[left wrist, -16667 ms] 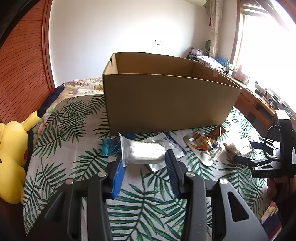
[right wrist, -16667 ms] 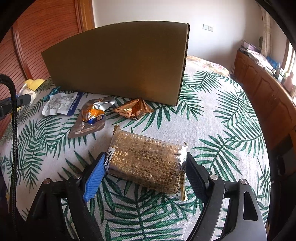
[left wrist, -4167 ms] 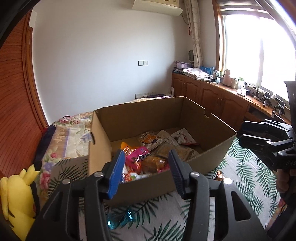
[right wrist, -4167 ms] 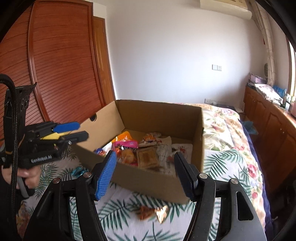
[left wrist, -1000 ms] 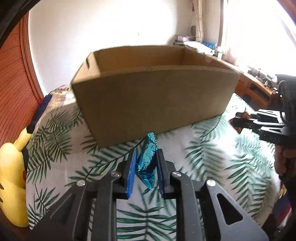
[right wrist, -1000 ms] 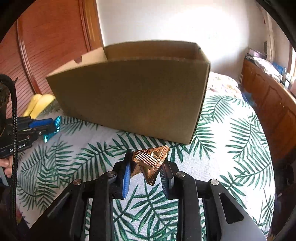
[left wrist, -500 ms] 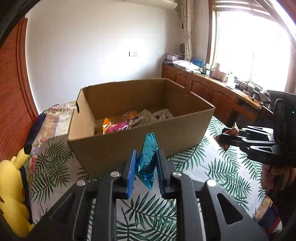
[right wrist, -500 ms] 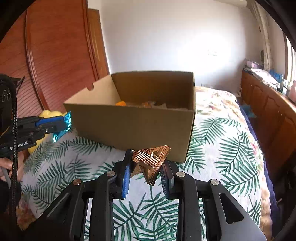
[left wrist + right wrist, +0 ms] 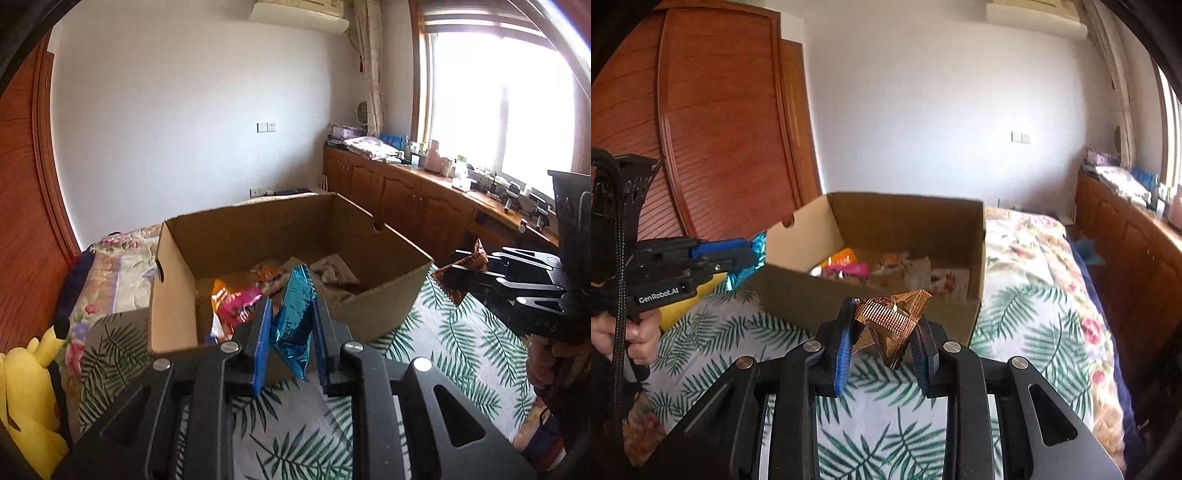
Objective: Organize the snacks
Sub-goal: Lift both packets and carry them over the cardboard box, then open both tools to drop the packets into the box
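Observation:
My left gripper is shut on a shiny blue snack packet, held above the near wall of the open cardboard box. My right gripper is shut on a crumpled gold-brown snack wrapper, held above the bed in front of the box. Several snack packets lie inside the box. The right gripper with its wrapper shows at the right of the left wrist view. The left gripper with the blue packet shows at the left of the right wrist view.
The box stands on a bed with a palm-leaf sheet. A yellow plush toy lies at the bed's left. Wooden cabinets with clutter run under the window at right. A wooden wardrobe stands at left.
Both grippers have risen with their packets and moved closer to the box; the box's inside and its snacks are more in view than half a second ago.

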`<state>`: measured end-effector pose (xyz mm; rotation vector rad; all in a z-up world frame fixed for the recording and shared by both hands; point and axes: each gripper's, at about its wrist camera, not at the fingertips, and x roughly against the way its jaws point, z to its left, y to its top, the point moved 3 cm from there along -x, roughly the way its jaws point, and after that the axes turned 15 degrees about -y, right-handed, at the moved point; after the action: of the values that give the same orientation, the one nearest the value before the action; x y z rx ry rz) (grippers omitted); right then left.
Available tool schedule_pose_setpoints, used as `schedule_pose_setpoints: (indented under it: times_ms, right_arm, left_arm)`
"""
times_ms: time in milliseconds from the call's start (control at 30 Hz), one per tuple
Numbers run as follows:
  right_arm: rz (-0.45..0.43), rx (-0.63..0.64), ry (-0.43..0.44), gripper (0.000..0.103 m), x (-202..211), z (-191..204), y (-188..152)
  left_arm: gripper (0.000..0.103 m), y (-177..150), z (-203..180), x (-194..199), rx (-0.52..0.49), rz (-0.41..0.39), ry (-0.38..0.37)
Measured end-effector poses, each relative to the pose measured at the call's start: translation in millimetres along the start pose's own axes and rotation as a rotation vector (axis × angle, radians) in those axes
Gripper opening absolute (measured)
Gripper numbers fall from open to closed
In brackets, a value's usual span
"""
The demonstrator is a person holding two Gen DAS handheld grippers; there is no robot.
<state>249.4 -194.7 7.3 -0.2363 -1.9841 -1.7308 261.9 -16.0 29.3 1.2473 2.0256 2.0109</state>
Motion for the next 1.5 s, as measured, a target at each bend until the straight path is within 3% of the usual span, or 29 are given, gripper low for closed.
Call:
schedule_pose_setpoints:
  times_ms: [333, 633, 1067, 1400, 1500]
  right_arm:
    - [-0.035, 0.033, 0.013, 0.027, -26, 11, 31]
    - [-0.021, 0.054, 0.023, 0.027, -61, 16, 35]
    - [0.040, 0.057, 0.033, 0.027, -103, 17, 26]
    - [0.064, 0.047, 0.026, 0.035, -111, 15, 23]
    - [0.064, 0.043, 0.020, 0.036, -108, 13, 24]
  left_arm:
    - [0.019, 17, 32, -23, 0.019, -0.019, 0.032]
    - [0.019, 14, 57, -55, 0.033, 0.009, 0.048]
    - [0.020, 7, 61, -88, 0.052, 0.051, 0.041]
    - [0.027, 7, 61, -92, 0.052, 0.063, 0.061]
    - [0.034, 7, 60, -89, 0.050, 0.063, 0.067]
